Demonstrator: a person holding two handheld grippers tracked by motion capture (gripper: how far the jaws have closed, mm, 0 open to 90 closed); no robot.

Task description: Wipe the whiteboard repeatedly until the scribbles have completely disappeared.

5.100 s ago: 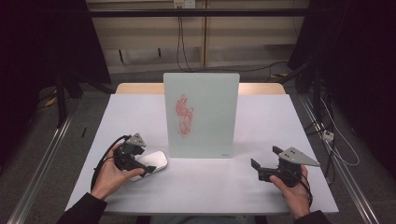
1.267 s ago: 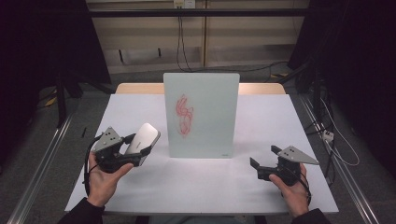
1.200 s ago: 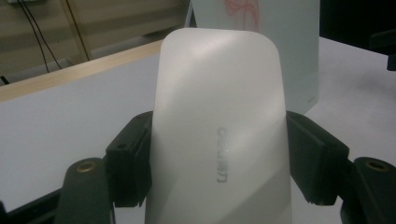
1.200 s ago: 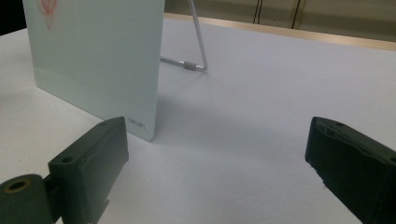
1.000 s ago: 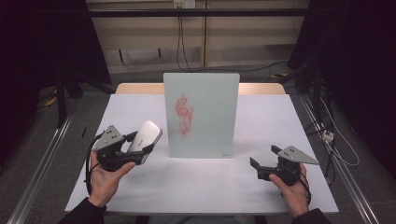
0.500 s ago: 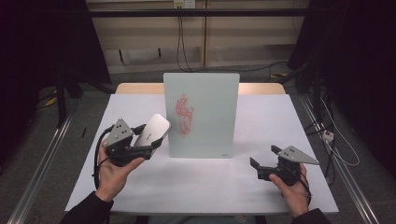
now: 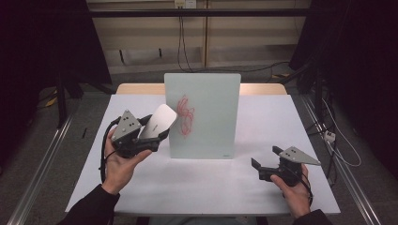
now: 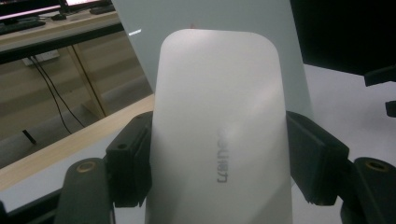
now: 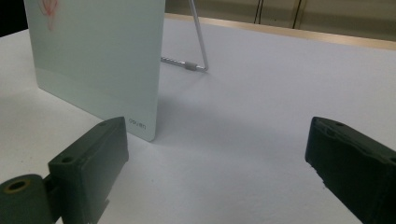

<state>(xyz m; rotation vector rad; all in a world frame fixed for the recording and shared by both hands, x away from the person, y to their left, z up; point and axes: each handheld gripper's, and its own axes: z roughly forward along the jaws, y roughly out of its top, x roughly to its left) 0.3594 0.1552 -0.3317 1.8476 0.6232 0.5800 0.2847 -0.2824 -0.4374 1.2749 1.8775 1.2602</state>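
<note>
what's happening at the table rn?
A person works two handheld grippers. The left gripper is shut on a white eraser, held up beside the red scribble on the standing glass board. The right gripper rests open on the white table, holding nothing.

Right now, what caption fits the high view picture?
Left gripper lifts a white eraser toward red scribbles on a standing glass board.
</note>
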